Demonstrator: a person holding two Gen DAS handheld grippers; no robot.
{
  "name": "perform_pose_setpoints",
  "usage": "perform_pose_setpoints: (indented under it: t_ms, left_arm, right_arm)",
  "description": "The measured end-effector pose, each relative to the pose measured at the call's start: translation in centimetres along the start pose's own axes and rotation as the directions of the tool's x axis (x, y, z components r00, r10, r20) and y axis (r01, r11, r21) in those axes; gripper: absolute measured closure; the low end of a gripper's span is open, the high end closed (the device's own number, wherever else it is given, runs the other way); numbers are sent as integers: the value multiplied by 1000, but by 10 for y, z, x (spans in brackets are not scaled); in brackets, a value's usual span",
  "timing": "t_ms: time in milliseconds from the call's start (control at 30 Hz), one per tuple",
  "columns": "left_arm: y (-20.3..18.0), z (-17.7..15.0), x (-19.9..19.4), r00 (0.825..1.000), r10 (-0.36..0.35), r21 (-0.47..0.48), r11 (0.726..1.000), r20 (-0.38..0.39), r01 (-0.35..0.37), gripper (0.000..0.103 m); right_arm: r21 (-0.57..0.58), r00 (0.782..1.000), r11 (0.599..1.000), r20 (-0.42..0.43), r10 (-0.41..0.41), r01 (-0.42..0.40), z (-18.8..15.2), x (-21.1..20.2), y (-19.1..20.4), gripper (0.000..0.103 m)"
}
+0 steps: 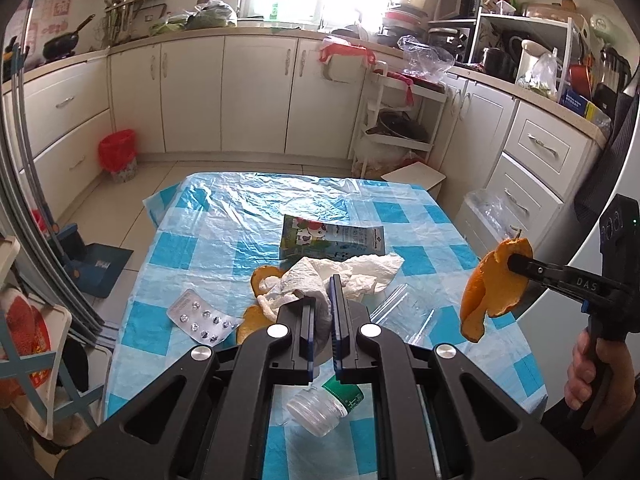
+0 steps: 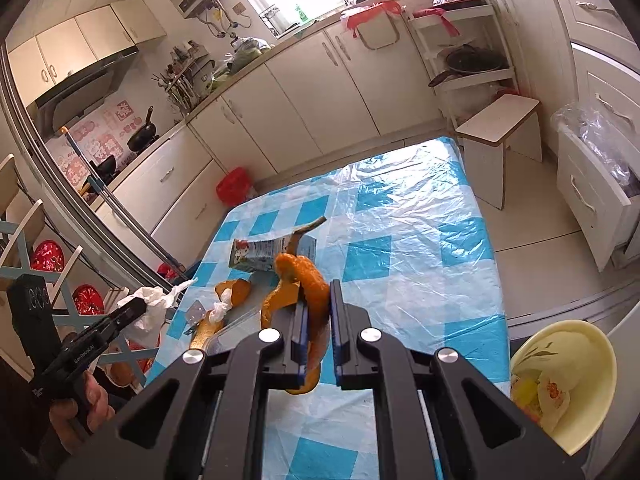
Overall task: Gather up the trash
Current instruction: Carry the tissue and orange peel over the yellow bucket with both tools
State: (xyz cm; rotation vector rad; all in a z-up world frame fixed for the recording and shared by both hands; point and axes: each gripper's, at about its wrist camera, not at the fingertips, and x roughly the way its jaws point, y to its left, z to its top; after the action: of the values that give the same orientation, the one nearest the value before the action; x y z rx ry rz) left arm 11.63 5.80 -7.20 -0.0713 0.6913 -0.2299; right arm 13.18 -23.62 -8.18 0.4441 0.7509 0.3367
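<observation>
The tabletop (image 1: 224, 240), under a blue-checked plastic sheet, carries the rest of the litter: a milk carton (image 1: 332, 237) toward the far middle, more orange peel (image 1: 262, 278) just left of the tissue heap, a pill blister pack (image 1: 202, 316) near the left edge, and a small clear bottle (image 1: 320, 404) lying on its side at the near edge under the left claw.

The main risk, as I judge it, is dropping what is already held. The left claw (image 1: 322, 308) is clamped on a wad of white tissue (image 1: 320, 280), and in its own view the loose tail of that tissue trails across the tabletop to the right; it could snag or drag the peel beside it. In the right wrist view the tissue hangs clear at the left, off the tabletop edge.

The right claw (image 2: 318, 312) is clamped on a curl of orange peel (image 2: 300, 284), held by a thin edge with most of the peel hanging free beyond and below the tips; a quick swing could let it slip out. It is held above the right side of the tabletop. A yellow bowl (image 2: 568, 392) with scraps sits near right; whether it is the target I cannot tell.
</observation>
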Motion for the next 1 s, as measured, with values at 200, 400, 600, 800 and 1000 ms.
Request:
perform_pose_setpoints:
  t_ms: [200, 400, 600, 800, 1000]
  left_arm:
    - [-8, -1, 2, 1000, 3, 27, 1000, 1, -4, 97]
    - [-10, -1, 3, 1000, 22, 41, 999, 5, -22, 97]
    - [-12, -3, 3, 1000, 25, 42, 999, 12, -25, 97]
    - [-18, -5, 3, 1000, 20, 57, 998, 18, -21, 97]
    - [-24, -5, 0, 999, -14, 59, 998, 39, 12, 97]
  right_arm:
    - [1, 1000, 1000, -13, 0, 0, -7, 0, -6, 93]
    - [-13, 1000, 1000, -11, -5, 5, -10, 1, -4, 93]
    - [-11, 1000, 999, -2, -31, 31, -14, 1, -7, 93]
    - [17, 998, 999, 32, -51, 50, -12, -6, -15, 93]
    - [37, 996, 997, 63, -65, 63, -12, -21, -28, 93]
